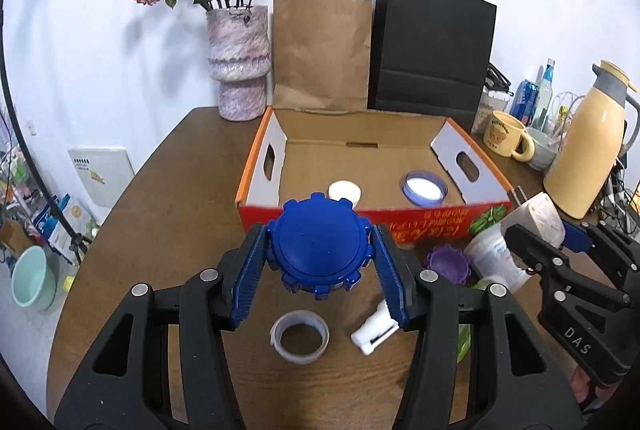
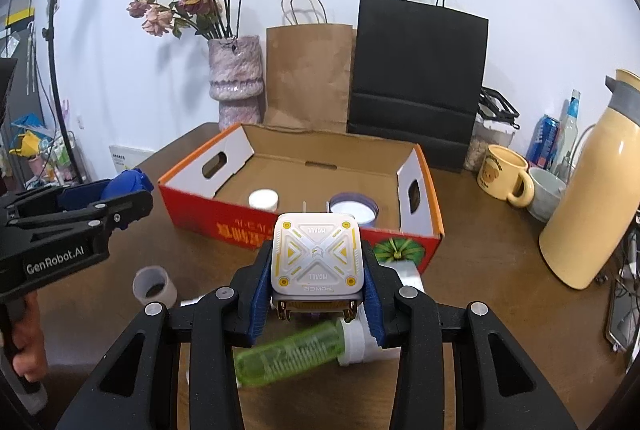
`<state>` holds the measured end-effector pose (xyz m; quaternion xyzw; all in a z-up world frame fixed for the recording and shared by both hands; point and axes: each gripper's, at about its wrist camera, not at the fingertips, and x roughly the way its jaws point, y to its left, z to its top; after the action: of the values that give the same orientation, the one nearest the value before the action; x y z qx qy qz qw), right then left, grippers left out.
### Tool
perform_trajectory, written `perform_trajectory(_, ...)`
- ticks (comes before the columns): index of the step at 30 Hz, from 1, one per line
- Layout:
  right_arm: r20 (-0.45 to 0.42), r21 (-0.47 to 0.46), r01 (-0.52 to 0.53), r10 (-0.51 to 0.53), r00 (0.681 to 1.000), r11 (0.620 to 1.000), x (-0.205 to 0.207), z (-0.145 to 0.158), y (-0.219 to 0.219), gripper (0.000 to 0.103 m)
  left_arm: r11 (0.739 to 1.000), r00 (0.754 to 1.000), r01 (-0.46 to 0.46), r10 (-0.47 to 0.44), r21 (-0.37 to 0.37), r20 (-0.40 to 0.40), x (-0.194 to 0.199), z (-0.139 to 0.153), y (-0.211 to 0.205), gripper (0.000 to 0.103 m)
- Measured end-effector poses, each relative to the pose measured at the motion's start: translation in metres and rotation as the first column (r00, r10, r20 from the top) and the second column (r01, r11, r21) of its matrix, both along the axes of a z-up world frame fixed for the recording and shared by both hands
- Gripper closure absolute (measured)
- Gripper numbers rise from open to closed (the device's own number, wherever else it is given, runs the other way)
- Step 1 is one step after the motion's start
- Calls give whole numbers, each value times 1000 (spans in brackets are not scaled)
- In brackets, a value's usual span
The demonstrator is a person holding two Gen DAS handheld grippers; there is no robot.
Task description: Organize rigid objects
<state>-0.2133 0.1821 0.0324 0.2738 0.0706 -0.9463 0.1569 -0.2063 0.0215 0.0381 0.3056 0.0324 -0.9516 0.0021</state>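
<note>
My left gripper is shut on a blue toothed lid, held above the table just in front of the open cardboard box. My right gripper is shut on a white and yellow power adapter, also held in front of the box. The box holds a white jar and a purple-rimmed lid. On the table lie a tape roll, a white plug, a purple lid, a white cup and a green bottle.
Behind the box stand a pink vase with dried roses, a brown paper bag and a black bag. At the right are a yellow mug, a cream thermos, a bowl and bottles.
</note>
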Motion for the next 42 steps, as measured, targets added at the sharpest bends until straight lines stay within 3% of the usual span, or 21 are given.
perform_trajectory(17, 4, -46, 19, -19, 1000, 999, -60, 9, -17, 59, 998, 998, -52, 54, 40, -34, -46, 15, 0, 54)
perform_trajectory(42, 56, -30, 20, -18, 998, 999, -135, 0, -25, 59, 993, 993, -114, 114, 30, 8, -124, 2, -5, 54)
